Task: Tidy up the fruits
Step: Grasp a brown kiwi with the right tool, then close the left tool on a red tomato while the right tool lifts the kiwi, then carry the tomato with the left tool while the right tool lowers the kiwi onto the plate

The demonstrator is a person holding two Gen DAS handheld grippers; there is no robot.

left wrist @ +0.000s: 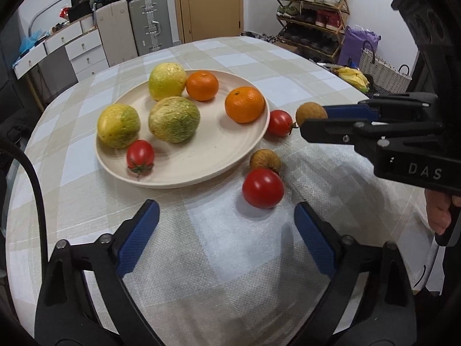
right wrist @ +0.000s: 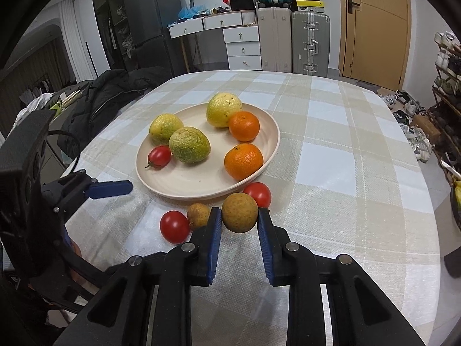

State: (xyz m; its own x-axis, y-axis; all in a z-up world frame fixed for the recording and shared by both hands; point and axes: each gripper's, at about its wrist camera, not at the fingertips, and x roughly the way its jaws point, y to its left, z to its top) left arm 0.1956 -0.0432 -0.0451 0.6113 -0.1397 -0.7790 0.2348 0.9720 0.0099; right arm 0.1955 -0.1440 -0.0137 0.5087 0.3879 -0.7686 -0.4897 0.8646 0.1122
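A cream plate (left wrist: 184, 183) holds three yellow-green fruits, two oranges (left wrist: 245, 104) and a small tomato (left wrist: 140, 155). My right gripper (right wrist: 239, 214) is shut on a brown longan (right wrist: 239, 209), held just above the cloth near the plate's edge. In the left wrist view it comes in from the right (left wrist: 315, 118). On the cloth beside the plate lie a tomato (left wrist: 279, 123), a second longan (left wrist: 265, 160) and a larger tomato (left wrist: 262, 188). My left gripper (left wrist: 226, 210) is open and empty. The larger tomato lies just ahead of its right fingertip.
A checked cloth covers the round table (right wrist: 345, 158). A dark jacket (right wrist: 98, 101) hangs off its far left edge. A shoe rack (left wrist: 311, 14), suitcases (right wrist: 309, 40) and a wicker basket (left wrist: 383, 72) stand beyond the table. A hand (left wrist: 438, 213) grips the right tool's handle.
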